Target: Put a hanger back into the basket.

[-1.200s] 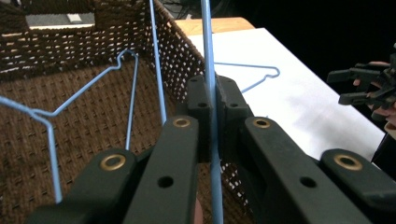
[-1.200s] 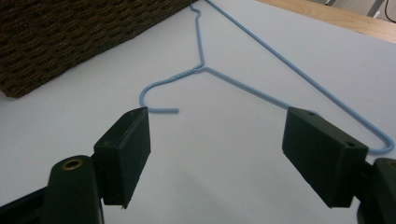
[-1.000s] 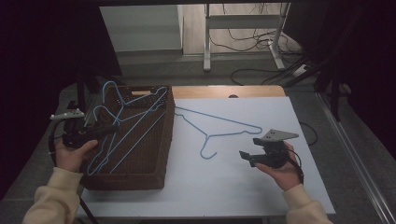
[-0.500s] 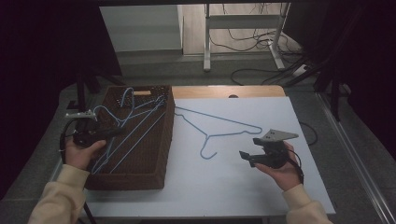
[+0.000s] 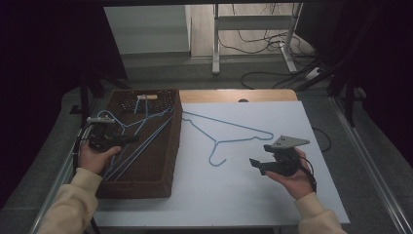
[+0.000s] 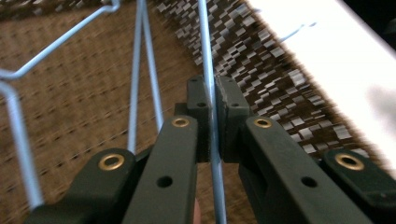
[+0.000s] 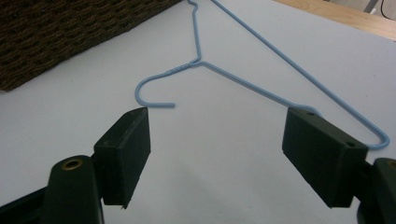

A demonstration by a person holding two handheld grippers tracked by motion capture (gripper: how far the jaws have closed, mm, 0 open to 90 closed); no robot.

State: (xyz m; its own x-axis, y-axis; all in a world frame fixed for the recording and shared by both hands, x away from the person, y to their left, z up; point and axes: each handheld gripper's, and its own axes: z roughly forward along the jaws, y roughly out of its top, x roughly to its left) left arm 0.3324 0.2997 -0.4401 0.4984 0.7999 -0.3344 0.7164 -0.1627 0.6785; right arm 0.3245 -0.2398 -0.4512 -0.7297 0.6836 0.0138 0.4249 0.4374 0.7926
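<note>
One thin blue wire hanger (image 5: 229, 132) is lying flat on the white table. The left gripper (image 6: 214, 100) is pinching another blue hanger (image 5: 141, 127) inside the brown woven basket (image 5: 160, 170) at nine o'clock. The right gripper (image 7: 217, 151) is waiting wide open, holding nothing.

I see a white rectangular tabletop (image 5: 272, 195) with a wooden far edge (image 5: 234, 95); beyond it, a grey metal stand (image 5: 253, 34) and black floor cables (image 5: 272, 78).
</note>
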